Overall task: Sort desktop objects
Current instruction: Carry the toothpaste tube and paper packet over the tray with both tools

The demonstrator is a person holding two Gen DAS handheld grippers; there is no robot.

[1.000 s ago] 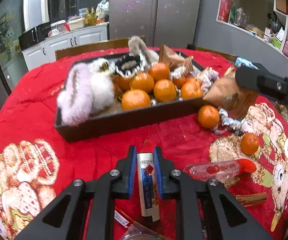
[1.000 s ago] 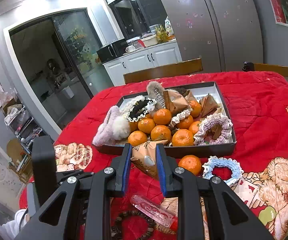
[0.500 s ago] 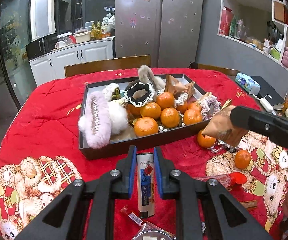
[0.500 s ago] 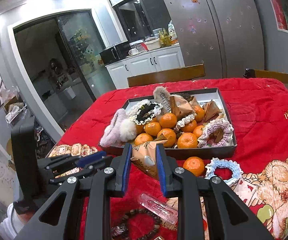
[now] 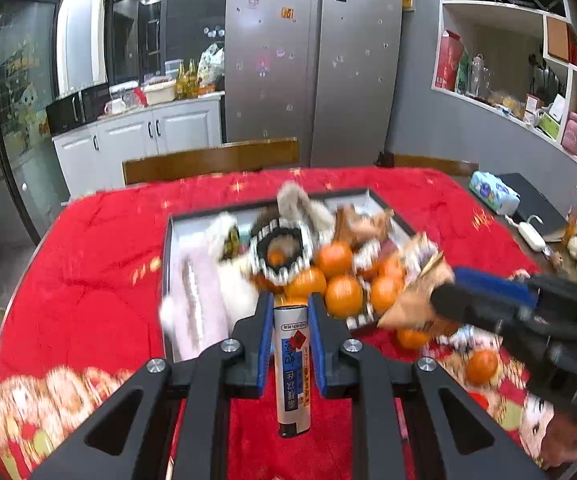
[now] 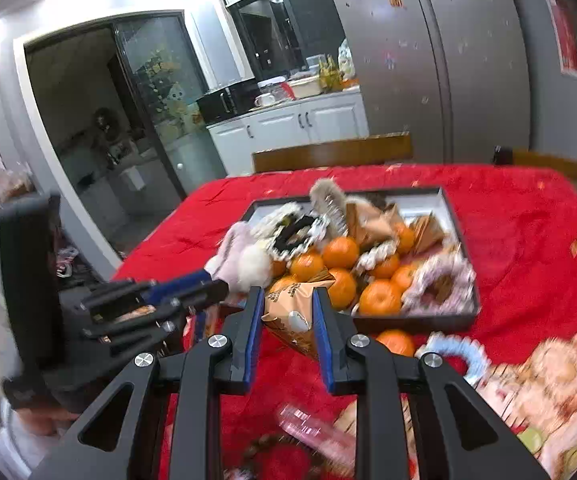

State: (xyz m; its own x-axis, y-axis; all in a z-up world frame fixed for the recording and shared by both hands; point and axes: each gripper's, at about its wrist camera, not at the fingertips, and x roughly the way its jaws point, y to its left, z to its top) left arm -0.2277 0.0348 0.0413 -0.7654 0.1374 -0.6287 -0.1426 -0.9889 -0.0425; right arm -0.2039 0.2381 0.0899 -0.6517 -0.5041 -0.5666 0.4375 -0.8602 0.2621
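Clamping a white tube, left claw sits just short of the tray; right claw grips a brown snack packet.

Change noted: my left gripper, clamped on the white tube, has risen off the red tablecloth; the tube now overlaps the tray's near edge. Background blurred.
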